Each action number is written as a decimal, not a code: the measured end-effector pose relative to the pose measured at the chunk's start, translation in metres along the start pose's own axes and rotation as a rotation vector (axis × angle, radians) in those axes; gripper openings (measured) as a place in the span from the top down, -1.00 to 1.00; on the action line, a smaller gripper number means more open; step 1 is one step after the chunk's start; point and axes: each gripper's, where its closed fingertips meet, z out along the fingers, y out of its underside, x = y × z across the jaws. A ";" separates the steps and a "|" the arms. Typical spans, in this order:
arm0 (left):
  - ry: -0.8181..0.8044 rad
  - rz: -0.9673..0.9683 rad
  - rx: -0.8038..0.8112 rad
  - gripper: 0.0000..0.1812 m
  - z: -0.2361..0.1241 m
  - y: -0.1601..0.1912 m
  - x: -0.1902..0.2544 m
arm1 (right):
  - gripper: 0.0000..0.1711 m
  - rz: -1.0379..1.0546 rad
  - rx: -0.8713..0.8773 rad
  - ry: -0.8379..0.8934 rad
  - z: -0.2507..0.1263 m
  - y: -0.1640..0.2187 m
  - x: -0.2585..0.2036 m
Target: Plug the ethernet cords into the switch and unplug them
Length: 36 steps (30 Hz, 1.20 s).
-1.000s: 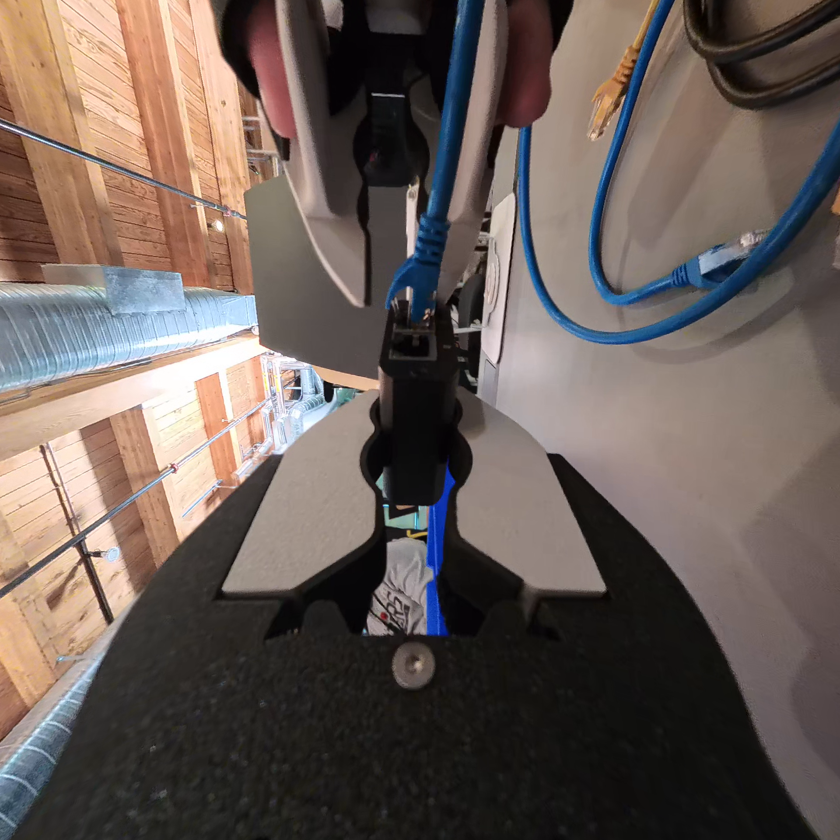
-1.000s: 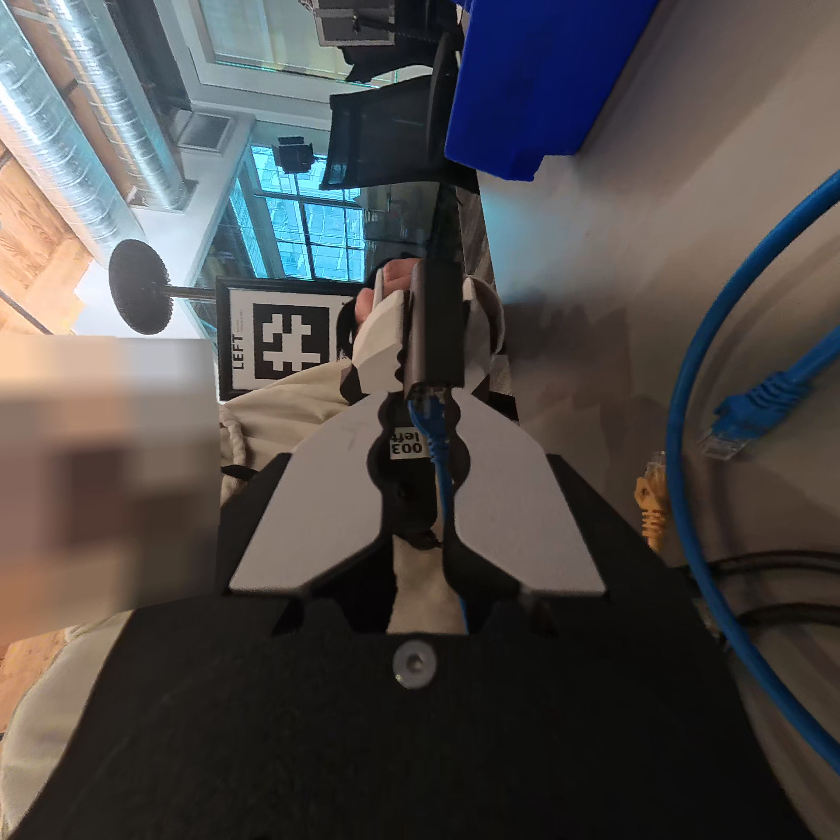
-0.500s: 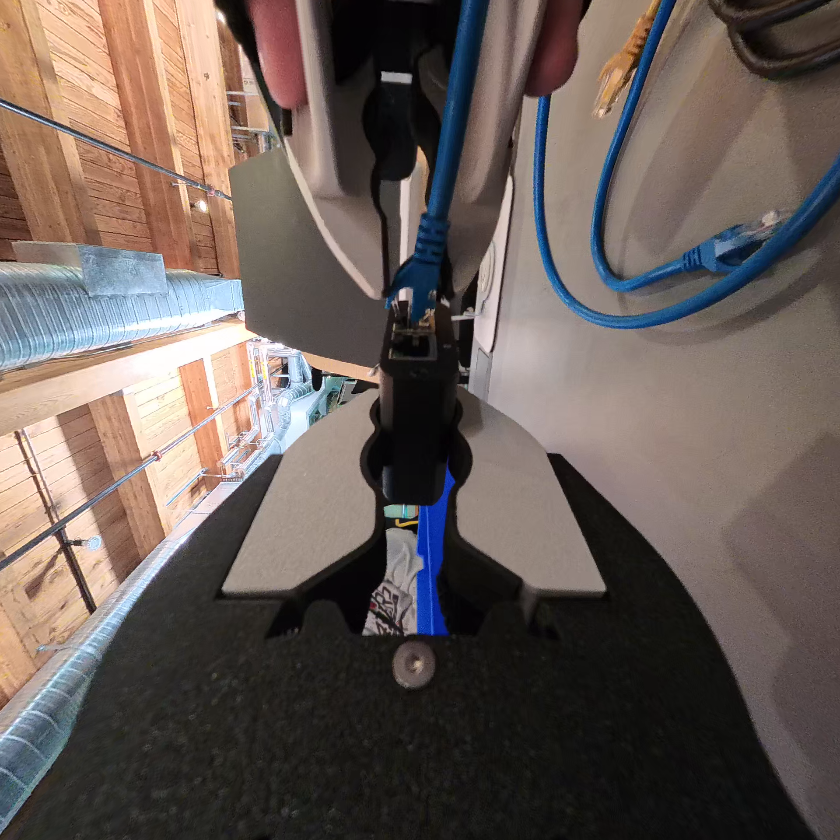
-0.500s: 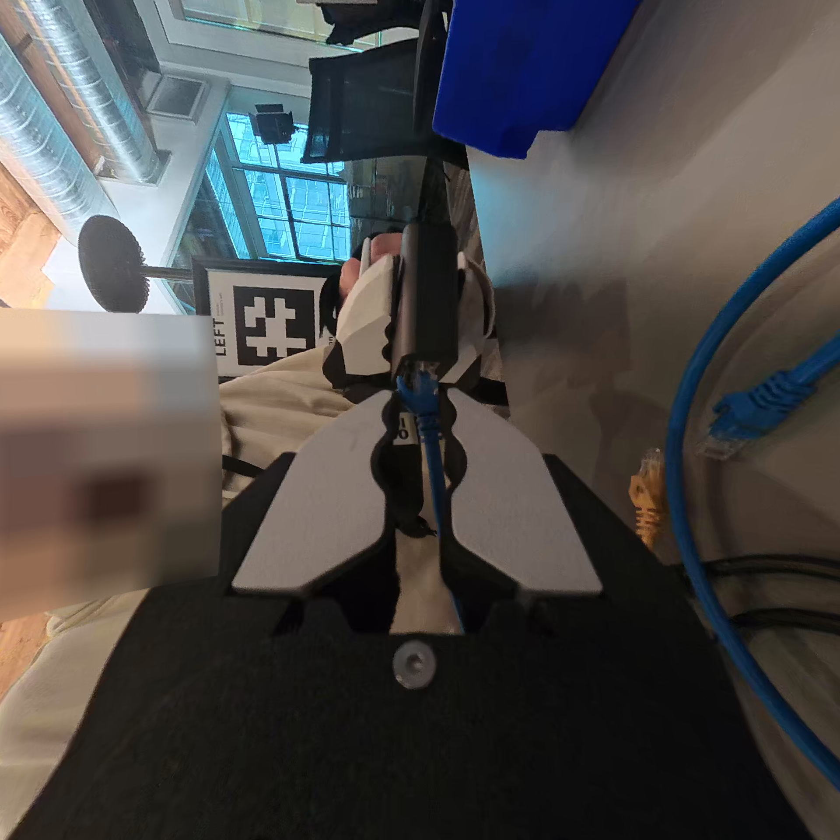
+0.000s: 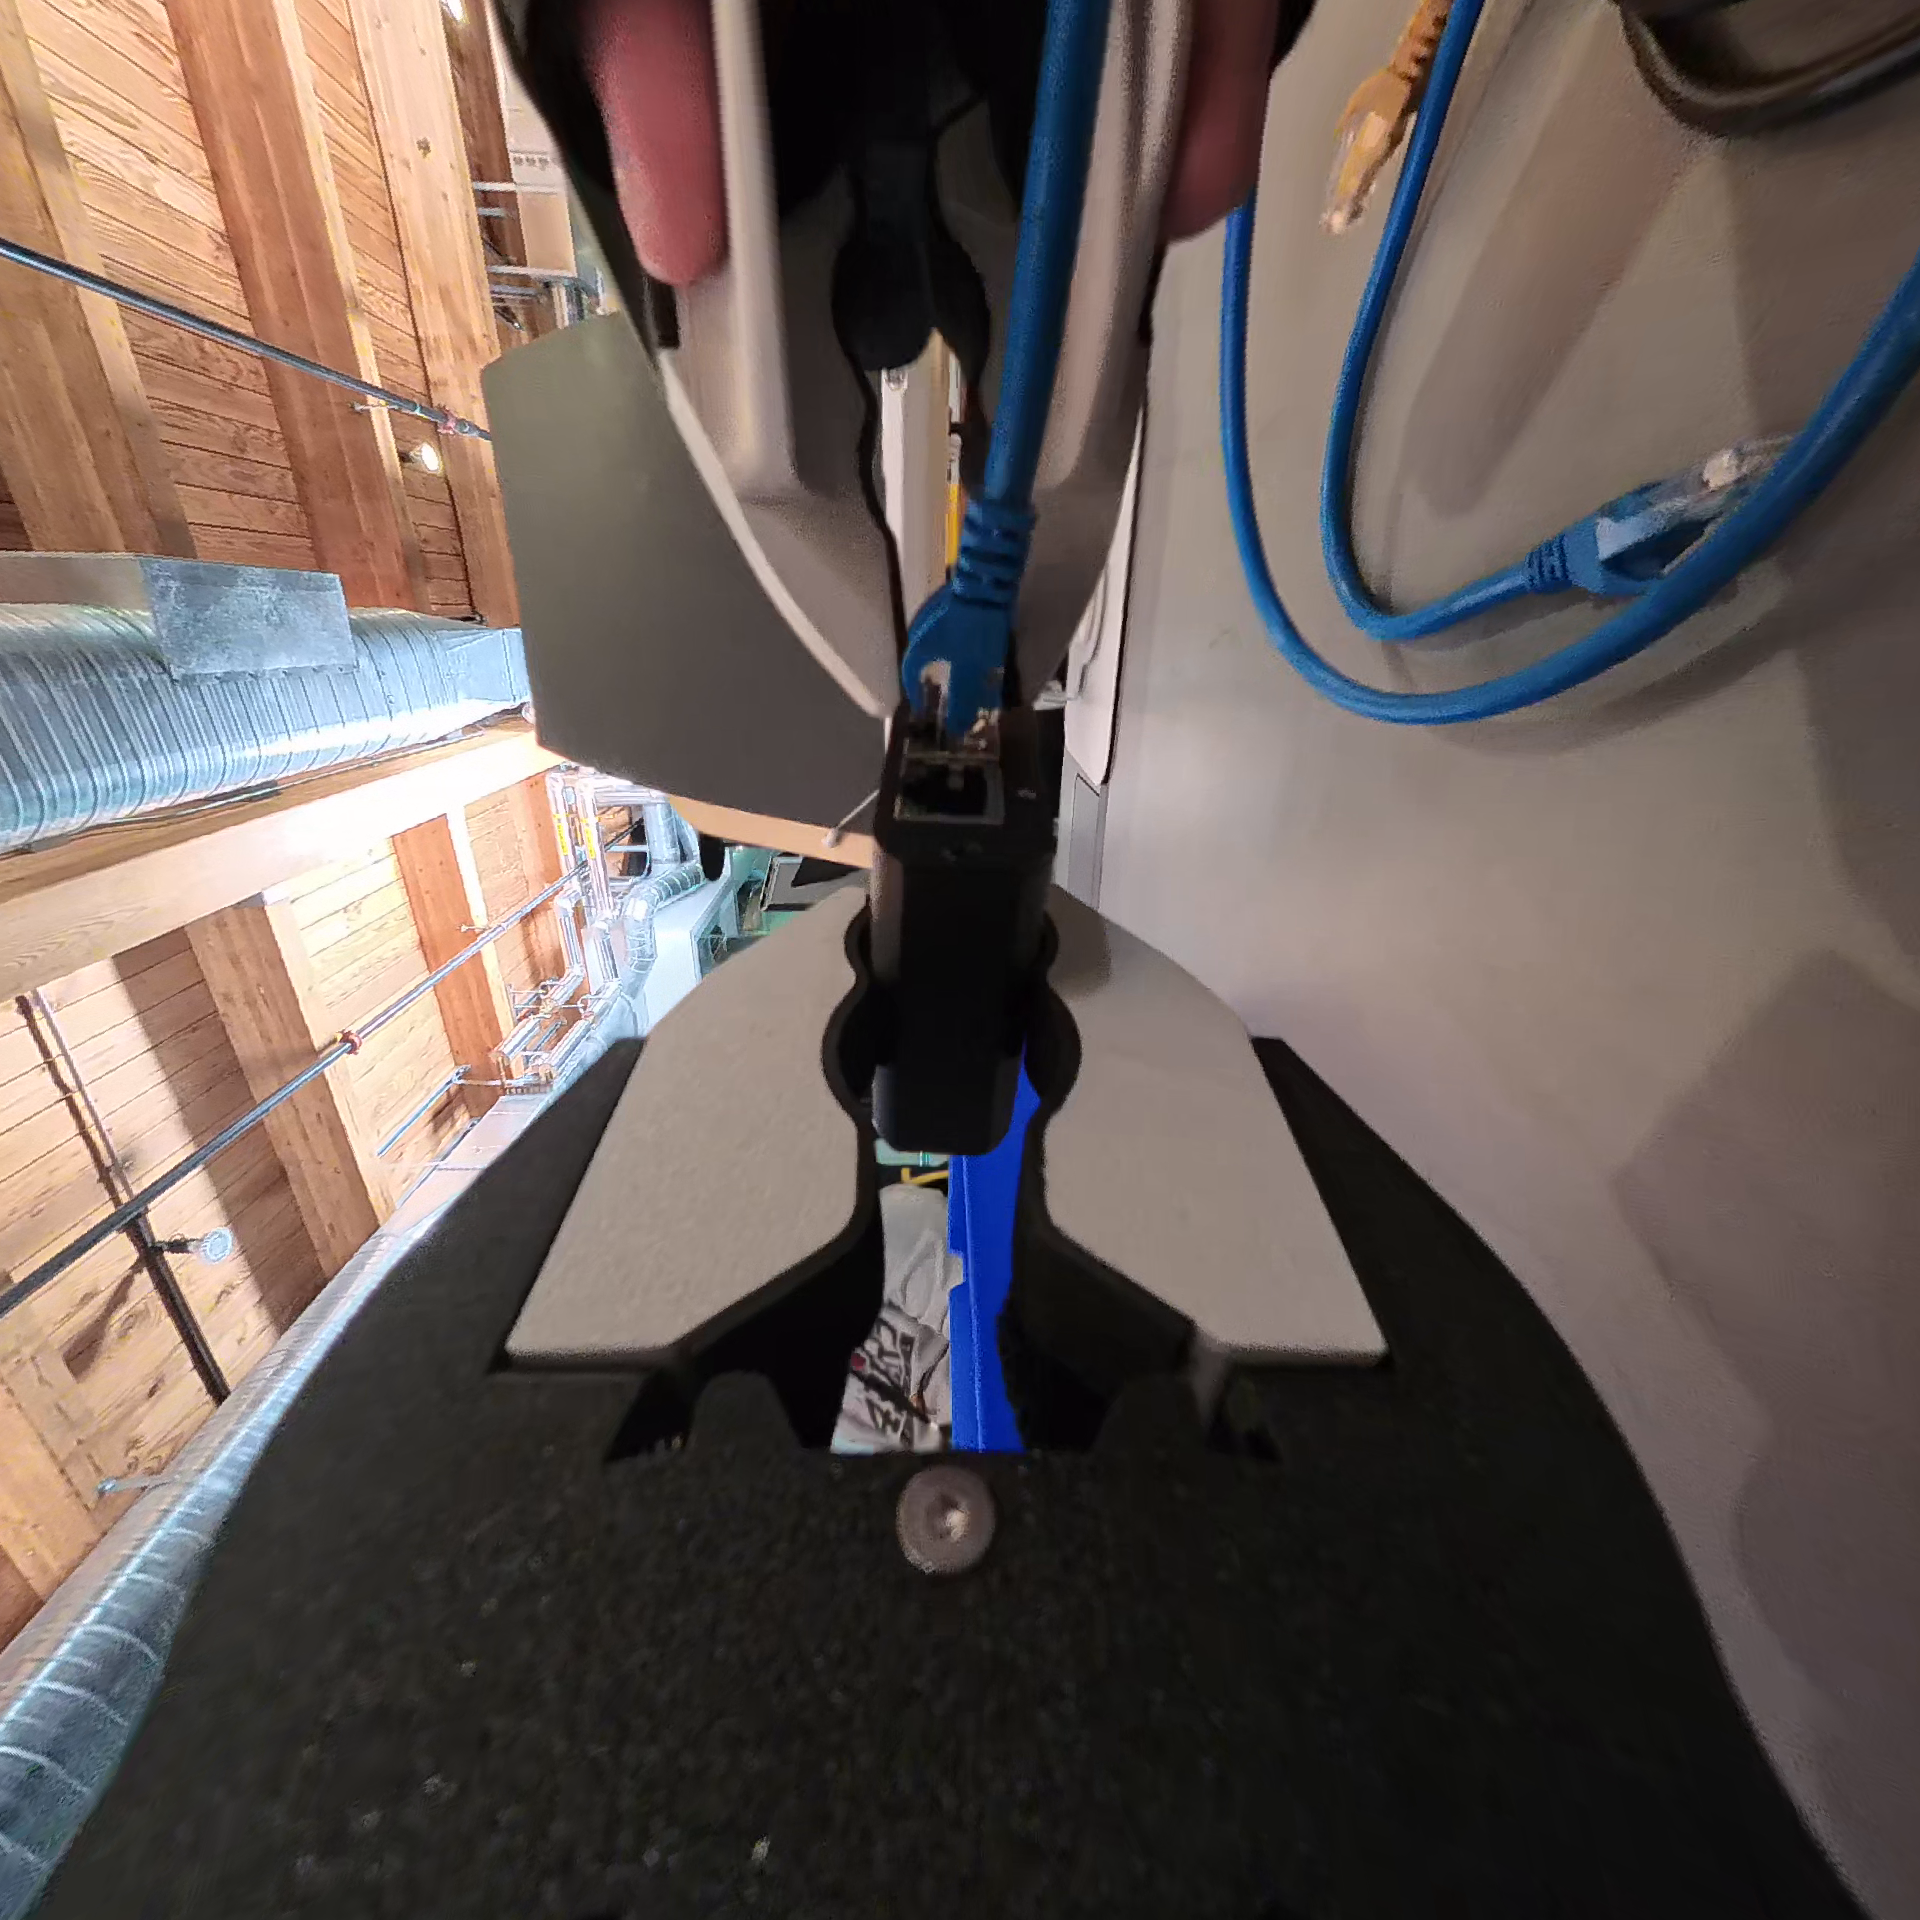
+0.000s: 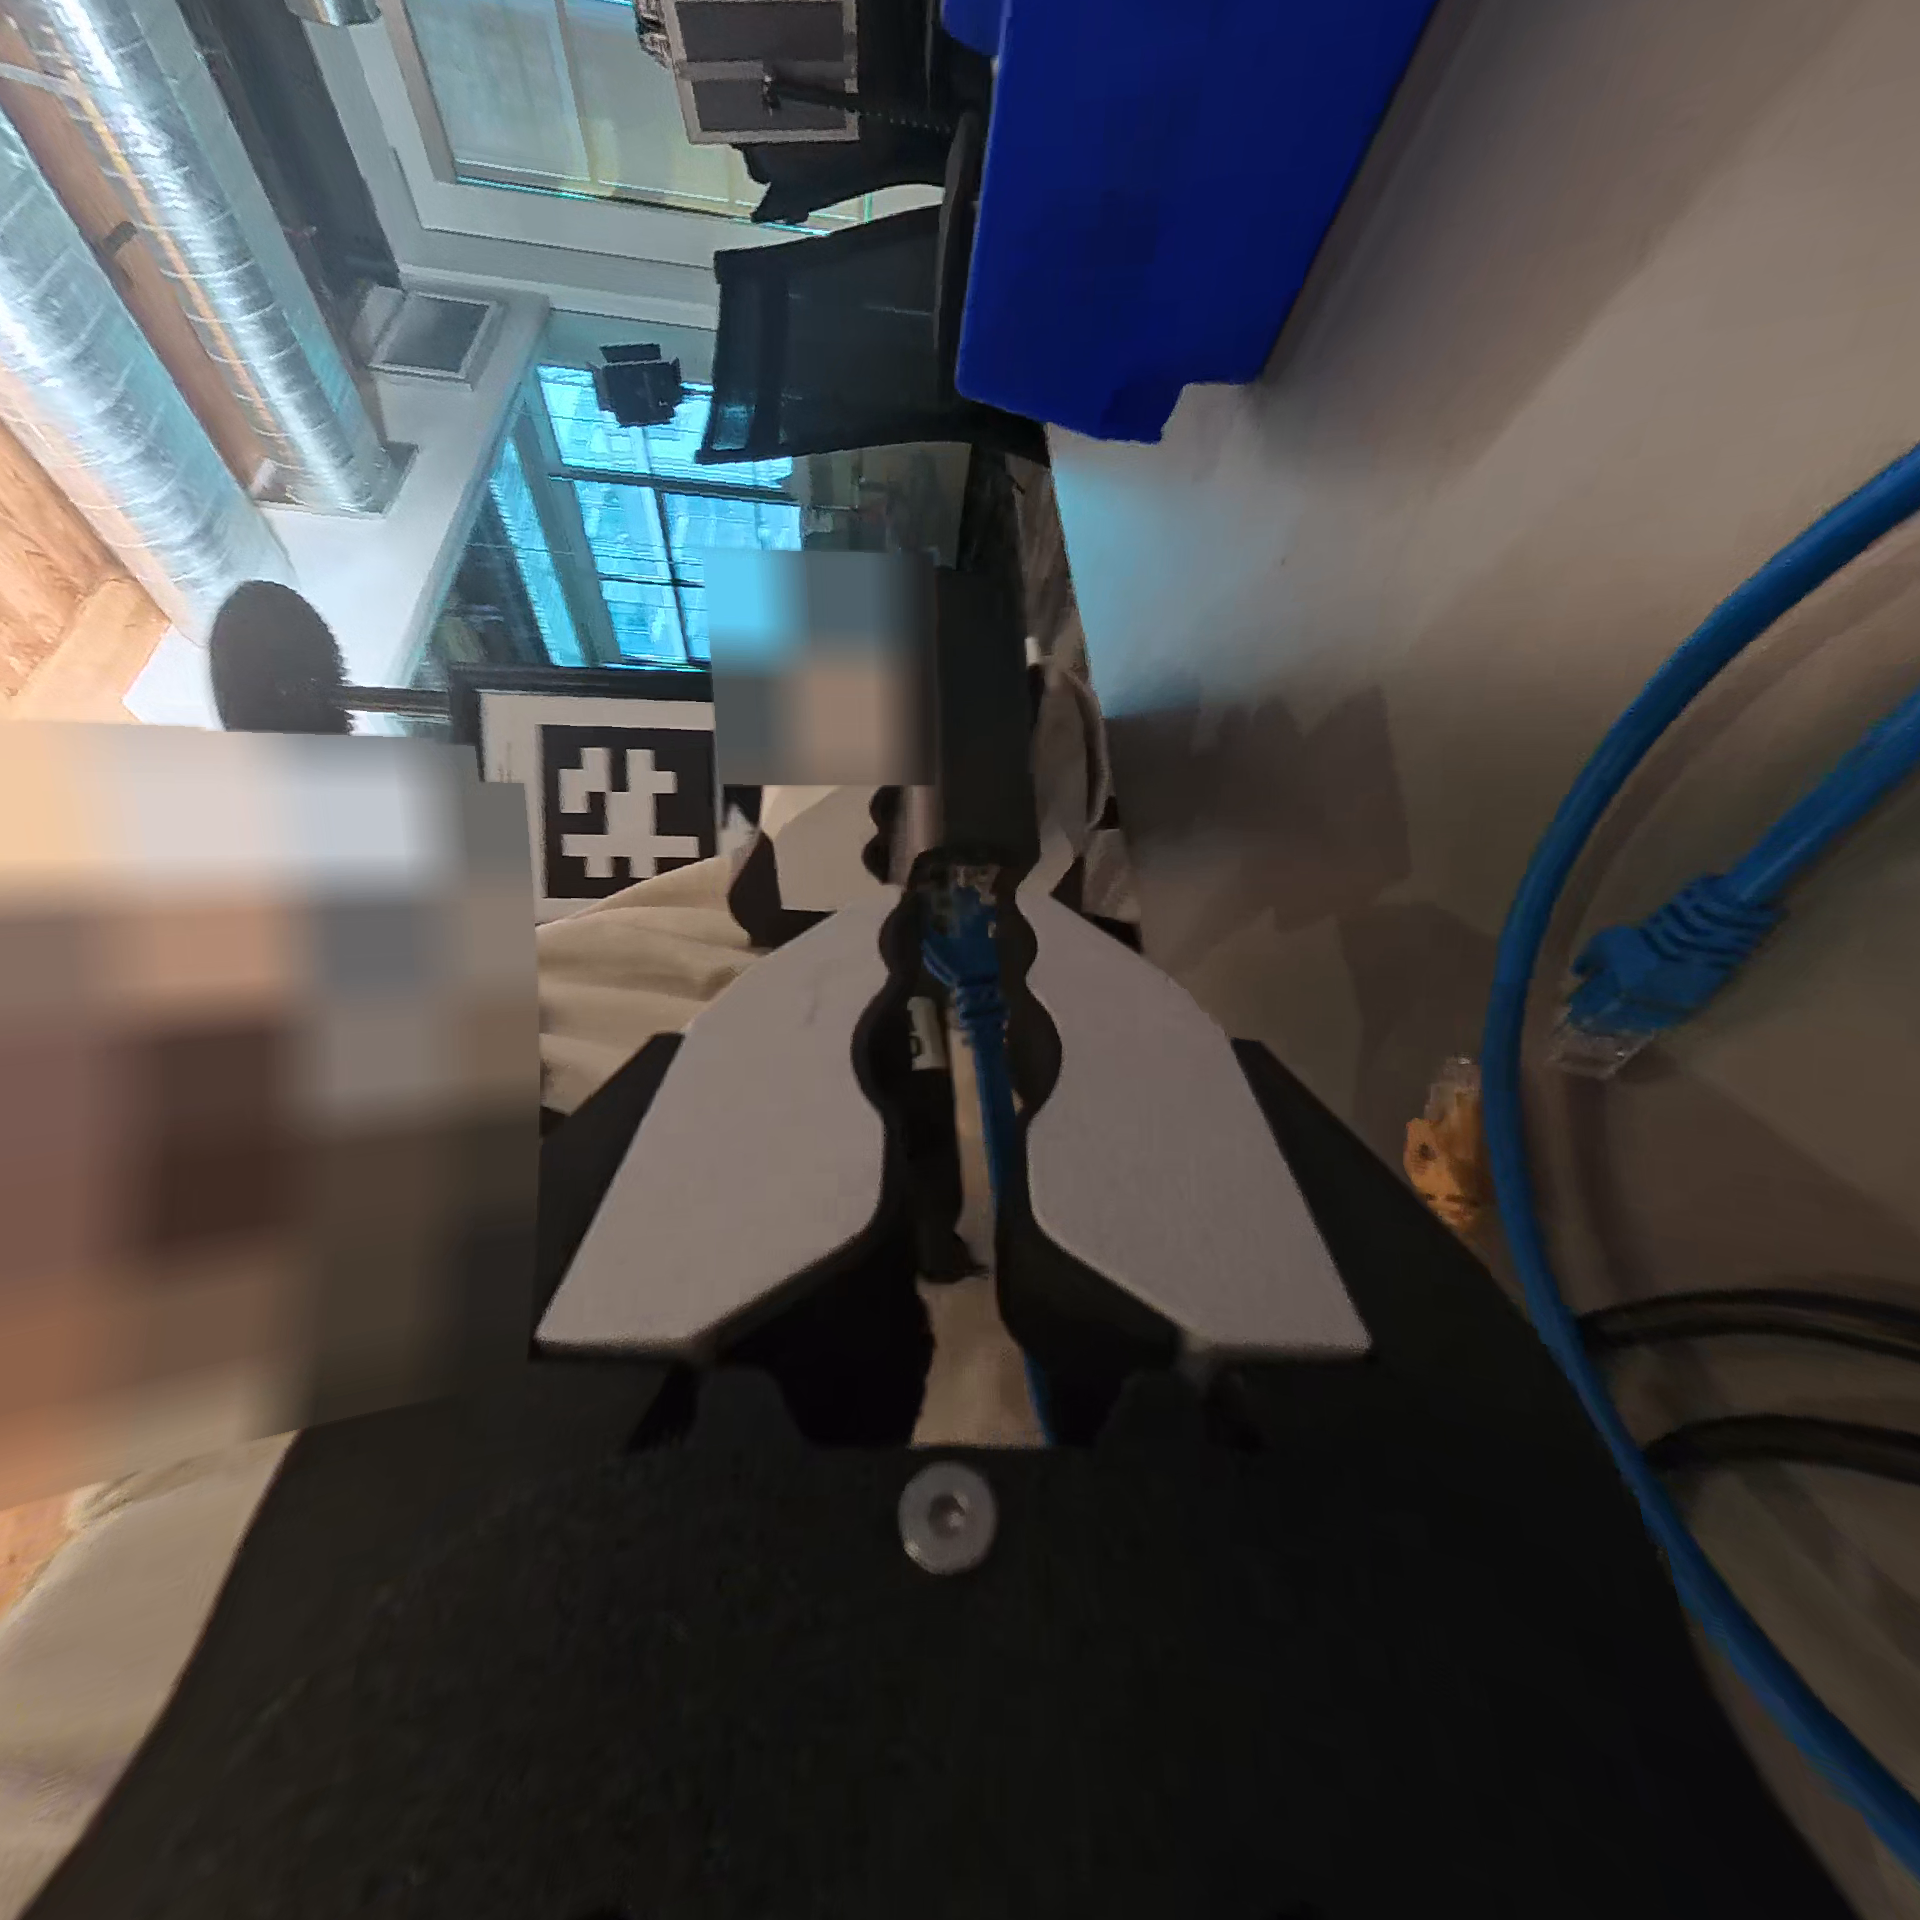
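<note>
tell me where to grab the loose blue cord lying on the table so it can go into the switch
Grip the ribbed blue boot just behind the clear plug, a claw finger on each flat side. Come from the cable end so the plug tip pokes out free ahead of the fingers. The boot looks stiffer than the round cable, and the plug's latch should stay uncovered. Both claws are busy now with the switch and another cord.

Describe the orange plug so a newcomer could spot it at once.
Start at the grey table, where a long blue cable loops. The orange plug lies just inside that loop, beside the right gripper. It is the only orange connector; the loose plug near it is blue.
</note>
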 end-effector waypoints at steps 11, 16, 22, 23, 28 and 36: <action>-0.052 -0.012 -0.031 0.73 0.000 0.000 -0.013 | 0.86 -0.173 0.006 0.108 -0.003 -0.001 -0.011; -0.016 -0.034 -0.021 0.74 0.003 0.004 -0.007 | 0.85 -0.442 0.038 0.301 -0.005 -0.010 -0.012; 0.017 -0.073 -0.048 0.74 0.007 0.014 -0.004 | 0.75 -1.047 0.021 0.811 -0.011 -0.012 0.001; 0.016 -0.075 -0.047 0.74 0.008 0.014 -0.005 | 0.81 -1.090 0.012 0.854 -0.008 -0.011 0.004; 0.027 -0.058 -0.058 0.74 0.008 0.015 -0.001 | 0.85 -1.149 0.066 0.935 -0.004 -0.017 0.005; 0.123 -0.122 -0.312 0.73 0.022 0.085 0.009 | 0.86 -0.958 0.137 0.948 -0.049 -0.006 0.027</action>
